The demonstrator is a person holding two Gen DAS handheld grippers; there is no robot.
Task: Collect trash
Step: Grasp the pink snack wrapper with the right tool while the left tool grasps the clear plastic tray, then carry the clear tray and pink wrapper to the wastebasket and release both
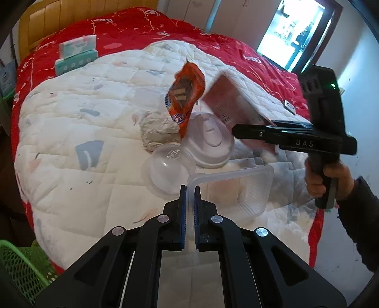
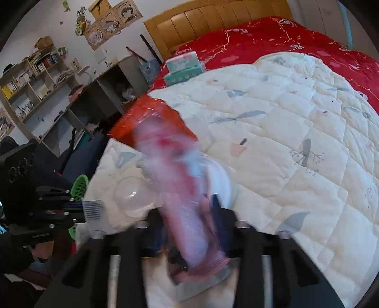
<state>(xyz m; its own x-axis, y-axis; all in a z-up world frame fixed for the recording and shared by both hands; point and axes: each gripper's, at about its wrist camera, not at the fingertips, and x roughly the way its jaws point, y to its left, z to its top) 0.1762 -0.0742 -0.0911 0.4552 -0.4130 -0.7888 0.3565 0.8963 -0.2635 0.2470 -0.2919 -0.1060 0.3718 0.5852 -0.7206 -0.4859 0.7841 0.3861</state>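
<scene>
Though blurry on the right-hand side, plenty to read here. Biggest thing first: bed (image 1: 142, 26) with a red cover and a wooden headboard (image 2: 213, 19), filling most of both views. Spread over the red, a white quilt (image 1: 71, 118) with small pastel prints, carrying the whole trash pile near its close edge.

Up toward the headboard, two stacked tissue packs (image 1: 75, 54), well apart from the pile. Down in the left wrist view's bottom corner, a green mesh basket (image 1: 21, 265) beside the bed.

Now the trash. Nearest: a clear plastic tray (image 1: 236, 189), rectangular, sitting on the quilt. Left gripper (image 1: 190, 189) clamped on its near-left rim, blue-padded fingers (image 1: 182, 201) squeezed together with just the thin plastic between.

Behind that, a pink wrapper (image 1: 232, 101), long and flat, lifted off the quilt and tilted. Right gripper (image 1: 239, 132) pinched onto its lower end, held by a person's hand (image 1: 331, 180) in a dark sleeve. Same wrapper smeared by motion blur in the right wrist view.

Just beside it, an orange snack bag (image 1: 184, 94) standing upright; can't tell if touching the wrapper. Below, a white domed lid (image 1: 208, 144), then a clear round lid (image 1: 168, 168) overlapping it, and a crumpled paper ball (image 1: 158, 132) against the bag's base.
</scene>
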